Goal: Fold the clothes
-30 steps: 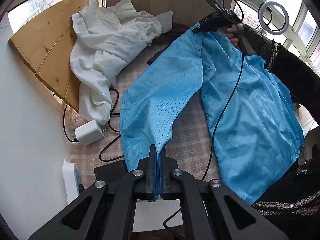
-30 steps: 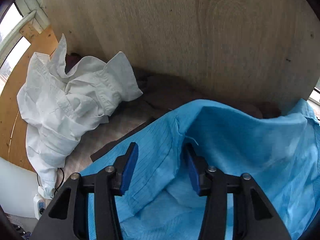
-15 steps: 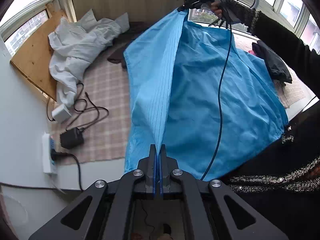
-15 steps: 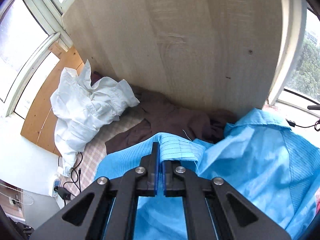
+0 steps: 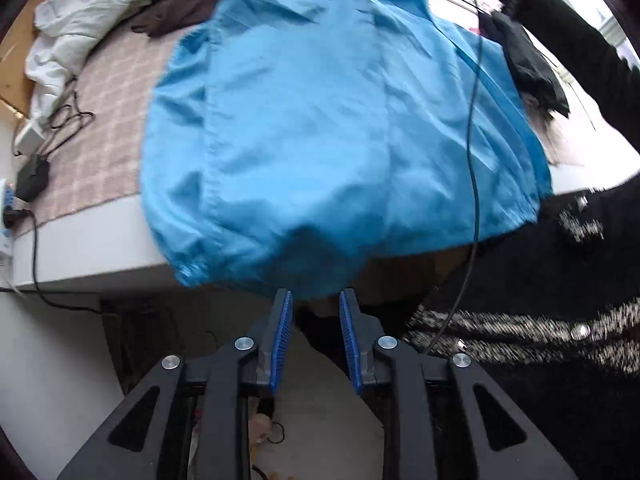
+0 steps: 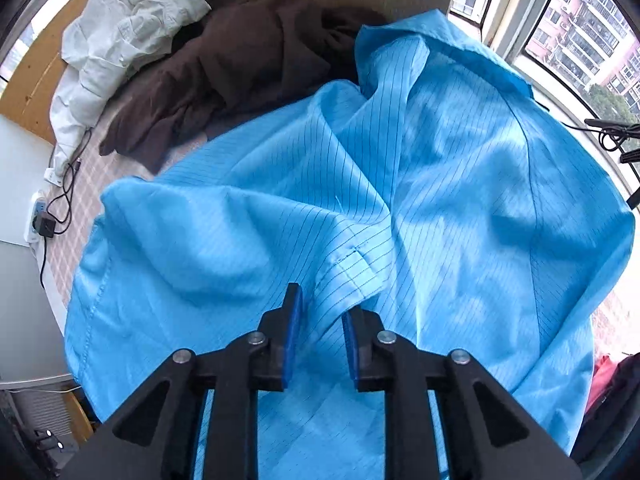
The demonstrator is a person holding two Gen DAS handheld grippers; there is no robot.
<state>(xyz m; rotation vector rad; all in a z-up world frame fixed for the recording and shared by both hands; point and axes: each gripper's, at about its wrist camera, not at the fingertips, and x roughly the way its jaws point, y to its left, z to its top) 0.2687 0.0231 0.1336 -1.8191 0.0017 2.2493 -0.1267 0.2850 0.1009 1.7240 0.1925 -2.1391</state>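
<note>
A blue pinstriped garment (image 5: 328, 120) lies spread over the checked table, its hem hanging over the near edge. It fills the right wrist view (image 6: 400, 184) with a cuff just ahead of the fingers. My left gripper (image 5: 313, 300) is open and empty, just below the hanging hem. My right gripper (image 6: 318, 304) is open above the garment, near the cuff, gripping nothing.
A white garment (image 5: 80, 4) and a brown garment (image 6: 224, 76) lie at the table's far left. A power strip, adapter and cables (image 5: 28, 172) sit at the left edge. A black garment (image 5: 528, 60) lies right. The person's dark sleeve (image 5: 580, 48) is at the right.
Both grippers were shut on the blue garment and held it up. Now both are open and the garment lies spread on the table. The left gripper has dropped below the table edge.
</note>
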